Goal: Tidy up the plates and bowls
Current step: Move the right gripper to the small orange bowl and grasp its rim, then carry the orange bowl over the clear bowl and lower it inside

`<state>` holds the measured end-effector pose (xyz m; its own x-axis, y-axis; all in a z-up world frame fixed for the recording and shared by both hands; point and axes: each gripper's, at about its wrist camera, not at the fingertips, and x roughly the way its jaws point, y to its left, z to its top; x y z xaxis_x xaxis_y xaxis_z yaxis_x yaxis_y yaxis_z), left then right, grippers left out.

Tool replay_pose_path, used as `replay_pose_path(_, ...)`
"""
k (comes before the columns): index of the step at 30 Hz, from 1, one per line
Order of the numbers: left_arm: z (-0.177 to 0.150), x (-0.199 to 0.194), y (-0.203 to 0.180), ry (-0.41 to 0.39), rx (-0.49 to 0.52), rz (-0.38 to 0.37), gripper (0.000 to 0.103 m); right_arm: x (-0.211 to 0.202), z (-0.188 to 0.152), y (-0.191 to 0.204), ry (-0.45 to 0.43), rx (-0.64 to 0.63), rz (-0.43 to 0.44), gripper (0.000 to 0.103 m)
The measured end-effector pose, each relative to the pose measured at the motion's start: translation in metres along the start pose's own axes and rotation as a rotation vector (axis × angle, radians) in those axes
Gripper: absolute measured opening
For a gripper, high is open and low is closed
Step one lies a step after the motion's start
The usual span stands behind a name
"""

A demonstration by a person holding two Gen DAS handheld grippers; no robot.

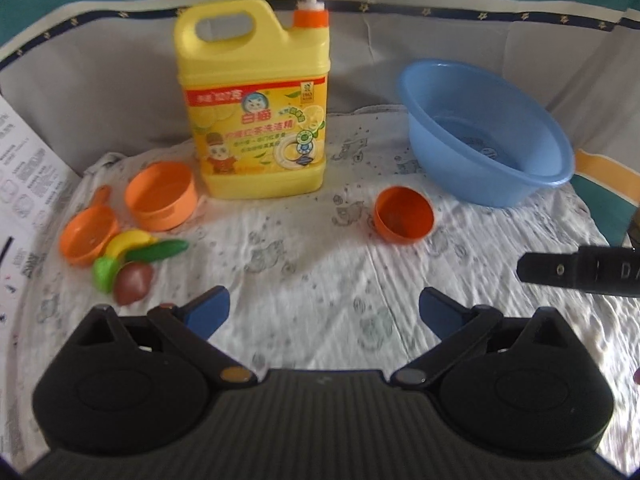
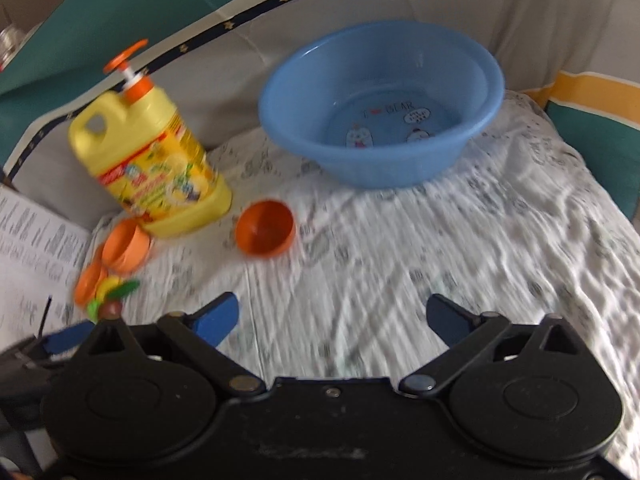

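Observation:
A small dark-orange bowl (image 1: 404, 216) (image 2: 265, 229) lies tilted on the white patterned cloth (image 1: 312, 264), its mouth facing me. Behind it to the right stands a blue plastic basin (image 1: 486, 132) (image 2: 380, 104), with nothing in it. At the left lie a light-orange pot (image 1: 160, 196) (image 2: 126, 245) and a small orange pan (image 1: 86, 236) (image 2: 89, 282). My left gripper (image 1: 323, 316) is open above bare cloth, short of the bowl. My right gripper (image 2: 334, 320) is open too, with nothing between its blue pads, nearer the basin.
A tall yellow dish-soap jug (image 1: 254, 100) (image 2: 150, 164) with an orange pump stands at the back. Toy fruit and vegetables (image 1: 132, 264) lie beside the pan. A printed sheet (image 1: 24, 176) covers the left edge. The right gripper's black body (image 1: 580, 272) shows at the right of the left wrist view.

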<state>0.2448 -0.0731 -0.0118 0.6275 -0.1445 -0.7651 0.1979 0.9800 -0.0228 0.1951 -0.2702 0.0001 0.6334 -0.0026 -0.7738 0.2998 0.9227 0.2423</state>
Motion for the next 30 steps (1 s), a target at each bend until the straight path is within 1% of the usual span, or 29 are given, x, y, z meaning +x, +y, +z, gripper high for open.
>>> replay_pose_path(2,0.008,0.016,0.000,0.008,-0.012,-0.010,0.102,0.015,0.012,0.001,0.004,0.011,0.009,0.087)
replay_pose_path(3,0.013,0.023,0.000,0.009,-0.017,-0.014,0.102,0.022,0.017,0.001,0.005,0.019,0.018,0.085)
replay_pose_path(4,0.017,0.031,-0.001,0.011,-0.018,-0.018,0.100,0.028,0.022,0.001,0.006,0.026,0.028,0.080)
replay_pose_path(5,0.021,0.037,-0.001,0.014,-0.020,-0.023,0.096,0.035,0.027,0.001,0.007,0.035,0.039,0.076)
replay_pose_path(6,0.024,0.044,-0.001,0.018,-0.022,-0.029,0.093,0.043,0.032,0.001,0.011,0.046,0.047,0.073)
replay_pose_path(7,0.028,0.051,-0.002,0.022,-0.025,-0.036,0.091,0.050,0.036,0.002,0.014,0.055,0.051,0.069)
replay_pose_path(8,0.032,0.057,-0.002,0.024,-0.029,-0.043,0.087,0.057,0.039,0.002,0.017,0.061,0.057,0.063)
replay_pose_path(9,0.034,0.062,-0.003,0.025,-0.032,-0.049,0.082,0.064,0.042,0.002,0.020,0.066,0.064,0.060)
replay_pose_path(10,0.037,0.068,-0.004,0.028,-0.035,-0.053,0.080,0.071,0.044,0.003,0.024,0.072,0.071,0.055)
replay_pose_path(12,0.042,0.080,-0.006,0.039,-0.042,-0.061,0.072,0.085,0.049,0.004,0.030,0.081,0.083,0.050)
replay_pose_path(14,0.046,0.091,-0.010,0.050,-0.039,-0.062,0.067,0.097,0.052,0.007,0.032,0.078,0.098,0.041)
replay_pose_path(15,0.048,0.096,-0.012,0.056,-0.035,-0.060,0.063,0.102,0.054,0.008,0.037,0.073,0.103,0.040)
replay_pose_path(16,0.049,0.101,-0.014,0.064,-0.033,-0.061,0.061,0.108,0.055,0.010,0.042,0.067,0.106,0.036)
replay_pose_path(17,0.050,0.107,-0.016,0.074,-0.033,-0.069,0.055,0.112,0.055,0.011,0.047,0.063,0.112,0.031)
replay_pose_path(18,0.050,0.112,-0.017,0.085,-0.034,-0.075,0.051,0.117,0.056,0.012,0.053,0.060,0.117,0.028)
replay_pose_path(19,0.050,0.116,-0.018,0.093,-0.035,-0.082,0.048,0.122,0.056,0.013,0.060,0.061,0.119,0.024)
replay_pose_path(21,0.050,0.123,-0.020,0.104,-0.033,-0.091,0.034,0.132,0.056,0.013,0.071,0.067,0.123,0.017)
replay_pose_path(22,0.049,0.125,-0.021,0.109,-0.033,-0.096,0.031,0.134,0.055,0.012,0.077,0.071,0.128,0.012)
replay_pose_path(24,0.048,0.129,-0.022,0.117,-0.031,-0.110,0.020,0.141,0.054,0.012,0.086,0.078,0.140,0.009)
replay_pose_path(26,0.046,0.131,-0.024,0.123,-0.022,-0.125,0.013,0.143,0.051,0.013,0.086,0.073,0.143,0.007)
replay_pose_path(30,0.044,0.129,-0.028,0.124,-0.001,-0.125,0.012,0.141,0.044,0.014,0.086,0.071,0.139,0.007)
